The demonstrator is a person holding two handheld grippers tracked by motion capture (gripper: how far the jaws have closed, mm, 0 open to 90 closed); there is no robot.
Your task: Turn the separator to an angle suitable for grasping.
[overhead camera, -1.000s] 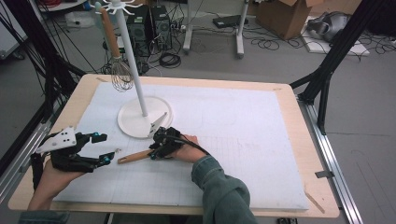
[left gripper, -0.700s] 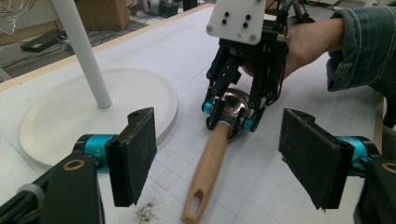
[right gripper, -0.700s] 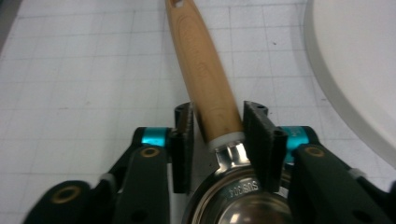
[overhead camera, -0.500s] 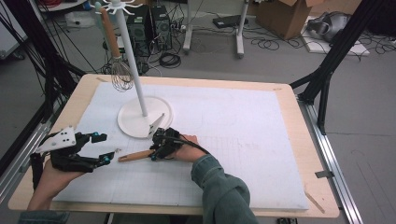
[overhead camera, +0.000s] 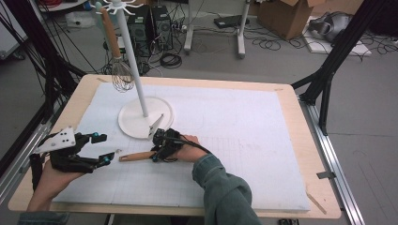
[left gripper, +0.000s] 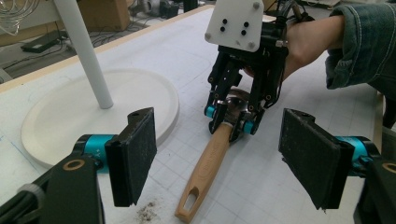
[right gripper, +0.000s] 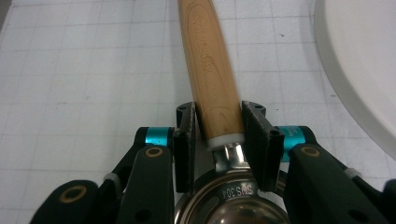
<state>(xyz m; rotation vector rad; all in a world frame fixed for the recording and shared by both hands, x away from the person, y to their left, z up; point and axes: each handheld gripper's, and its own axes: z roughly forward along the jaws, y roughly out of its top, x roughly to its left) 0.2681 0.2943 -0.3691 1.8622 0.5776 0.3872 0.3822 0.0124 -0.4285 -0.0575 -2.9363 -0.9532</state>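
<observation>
A spoon with a wooden handle (overhead camera: 135, 156) and a steel bowl (right gripper: 229, 205) lies flat on the white grid mat (overhead camera: 244, 140). My right gripper (overhead camera: 156, 153) is shut on the handle (right gripper: 205, 60) just ahead of the steel neck, with both pads pressed against the wood. The same gripper (left gripper: 232, 127) shows in the left gripper view, standing over the handle (left gripper: 208, 168). To the left, my left gripper (overhead camera: 104, 148) is held open near the handle's free end. Its wide-apart jaws (left gripper: 224, 158) point along the spoon without touching it.
A white hanging stand with a round base (overhead camera: 141, 123) rises just behind the spoon, its rim (right gripper: 364, 70) close to my right gripper. A wooden-handled whisk (overhead camera: 121, 72) hangs from its top. The wooden table edge (overhead camera: 324, 206) frames the mat.
</observation>
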